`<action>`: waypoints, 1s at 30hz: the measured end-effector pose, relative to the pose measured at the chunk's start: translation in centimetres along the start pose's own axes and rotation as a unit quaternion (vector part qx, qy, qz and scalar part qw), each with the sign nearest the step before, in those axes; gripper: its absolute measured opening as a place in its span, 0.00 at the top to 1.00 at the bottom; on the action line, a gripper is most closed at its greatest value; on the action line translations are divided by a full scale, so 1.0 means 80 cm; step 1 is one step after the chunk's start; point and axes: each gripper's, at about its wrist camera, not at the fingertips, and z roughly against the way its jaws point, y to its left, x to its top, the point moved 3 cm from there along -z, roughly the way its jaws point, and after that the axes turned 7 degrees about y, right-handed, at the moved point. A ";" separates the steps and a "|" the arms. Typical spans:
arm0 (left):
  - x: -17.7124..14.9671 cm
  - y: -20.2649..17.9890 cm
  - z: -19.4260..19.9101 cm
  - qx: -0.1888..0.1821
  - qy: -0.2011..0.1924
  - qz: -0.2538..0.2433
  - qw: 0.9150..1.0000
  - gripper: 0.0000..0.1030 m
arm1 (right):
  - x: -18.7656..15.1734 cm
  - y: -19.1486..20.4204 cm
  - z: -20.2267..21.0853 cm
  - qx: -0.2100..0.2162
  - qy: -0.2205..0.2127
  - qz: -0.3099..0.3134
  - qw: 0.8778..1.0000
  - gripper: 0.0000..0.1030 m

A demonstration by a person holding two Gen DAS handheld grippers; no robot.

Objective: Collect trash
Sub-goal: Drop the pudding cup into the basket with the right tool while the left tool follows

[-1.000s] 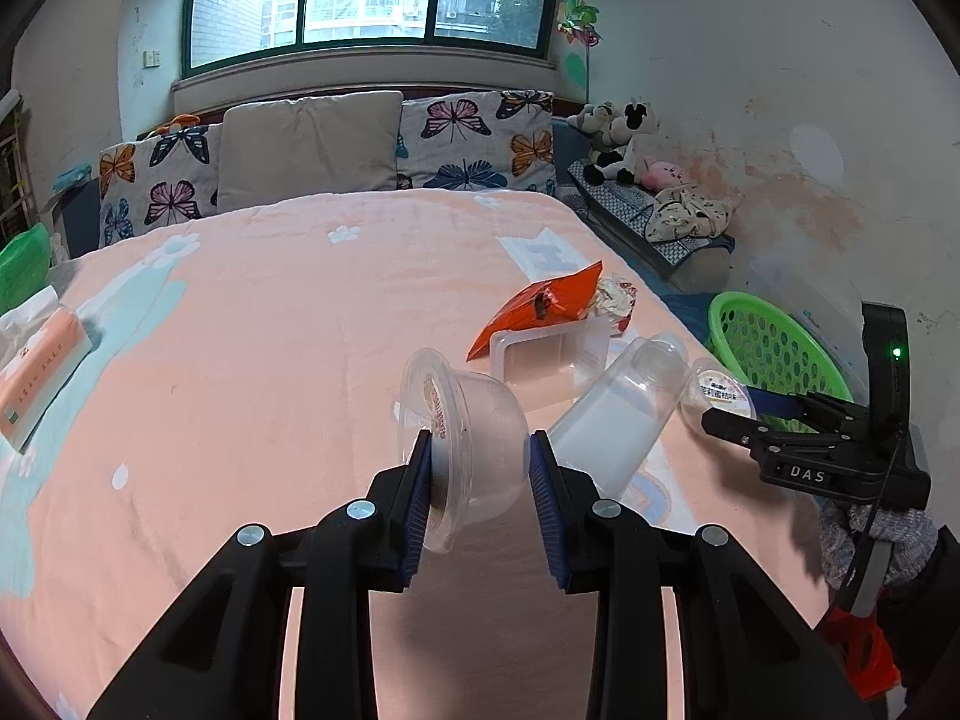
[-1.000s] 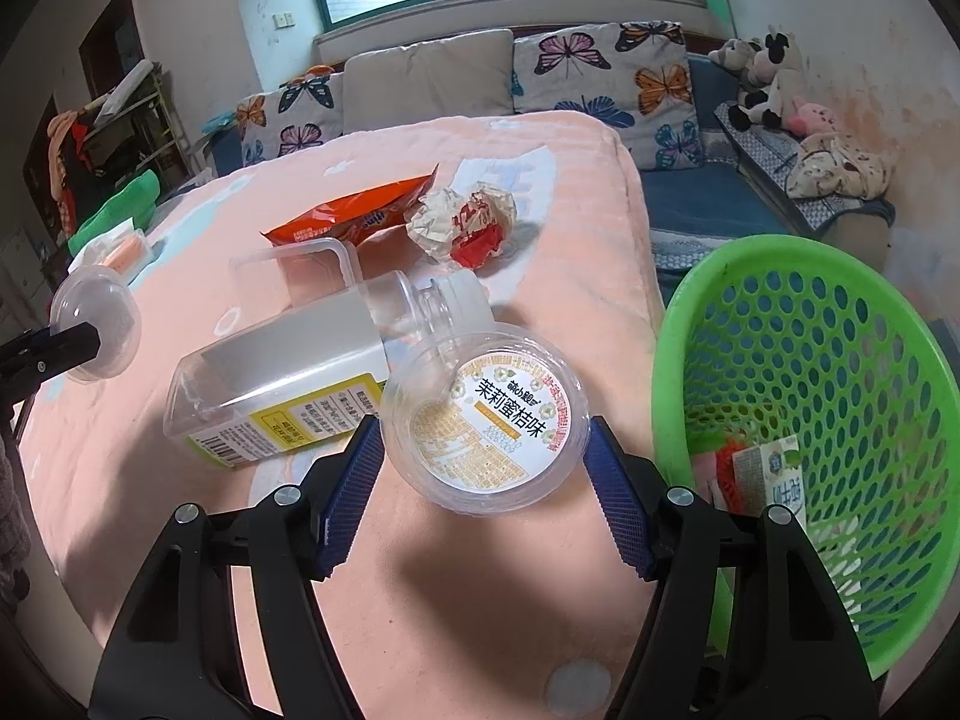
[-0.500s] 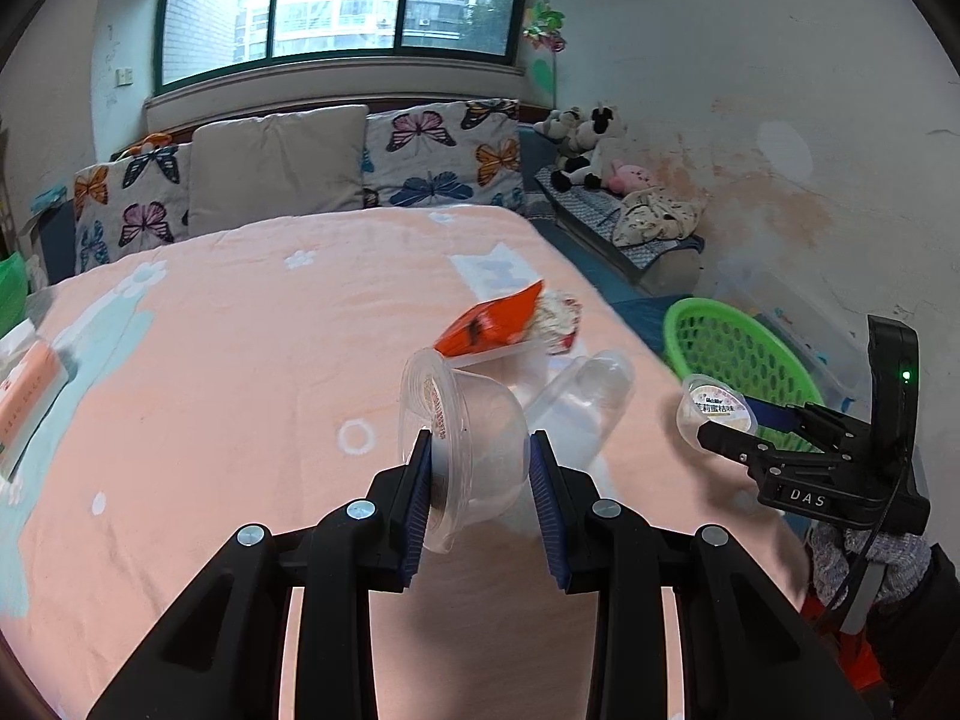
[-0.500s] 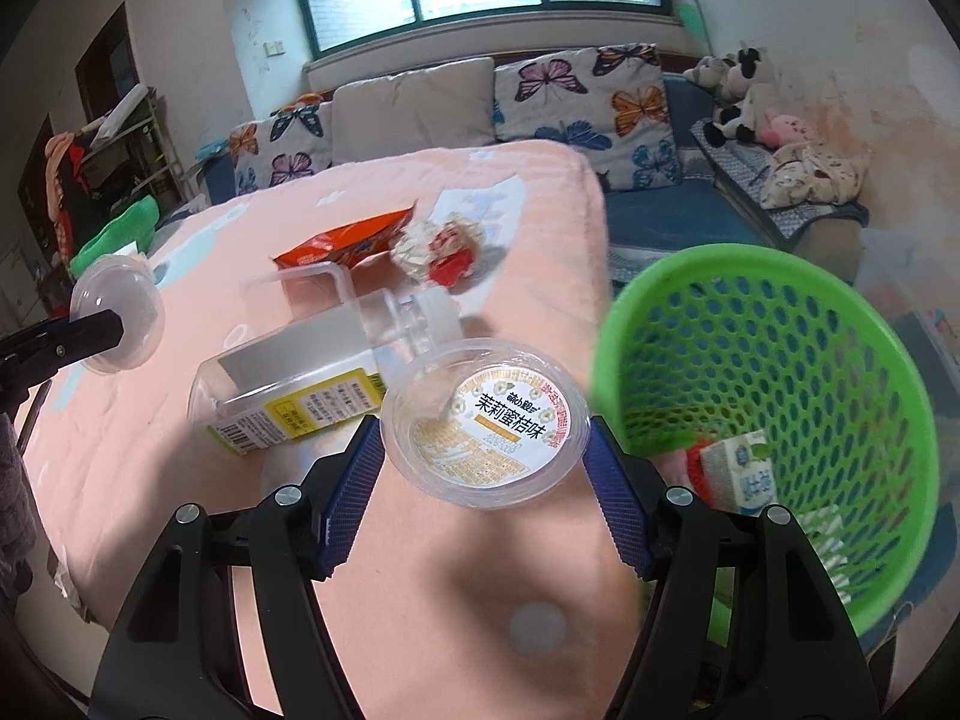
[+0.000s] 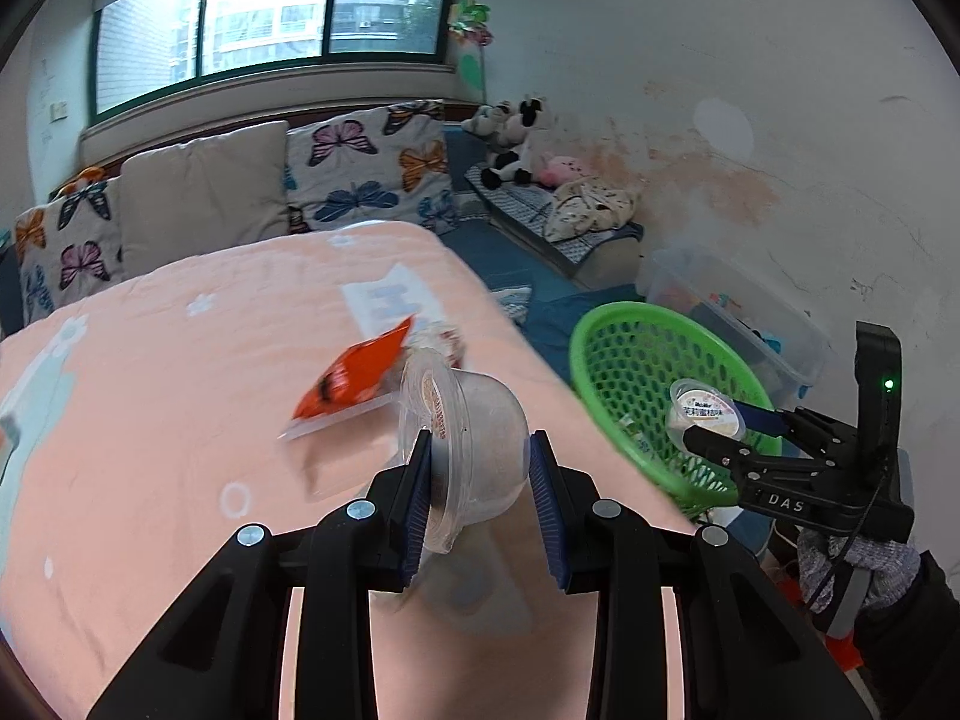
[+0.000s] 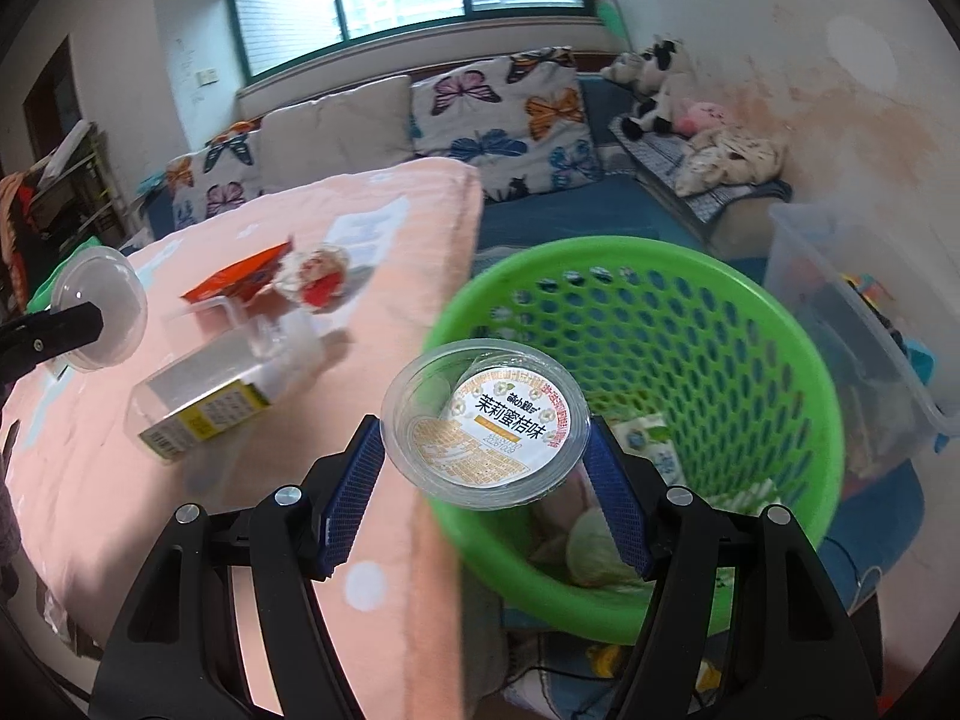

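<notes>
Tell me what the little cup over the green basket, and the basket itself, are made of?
The cup in the right tongs looks like thin clear glossy plastic: see-through walls, printed seal. The green basket seems moulded plastic: uniform colour, regular holes.

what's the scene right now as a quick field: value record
left gripper: shut on clear cup, held above the bed
right gripper: shut on labelled cup, over the near rim of the green basket
basket contents: a carton and other scraps
left on bed: orange wrapper, crumpled wrapper, clear jug lying on its side
beside basket: clear storage bin
</notes>
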 end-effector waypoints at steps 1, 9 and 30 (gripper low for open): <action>0.004 -0.007 -0.003 -0.003 0.001 -0.004 1.000 0.70 | 0.000 -0.006 0.000 -0.004 0.001 -0.004 1.000 0.34; 0.026 -0.048 -0.028 -0.021 0.007 -0.030 0.999 0.70 | -0.007 -0.045 -0.003 -0.021 0.007 -0.028 0.999 0.33; 0.059 -0.146 -0.094 -0.049 0.038 -0.090 0.994 0.70 | -0.026 -0.100 0.020 -0.023 -0.004 -0.072 0.997 0.27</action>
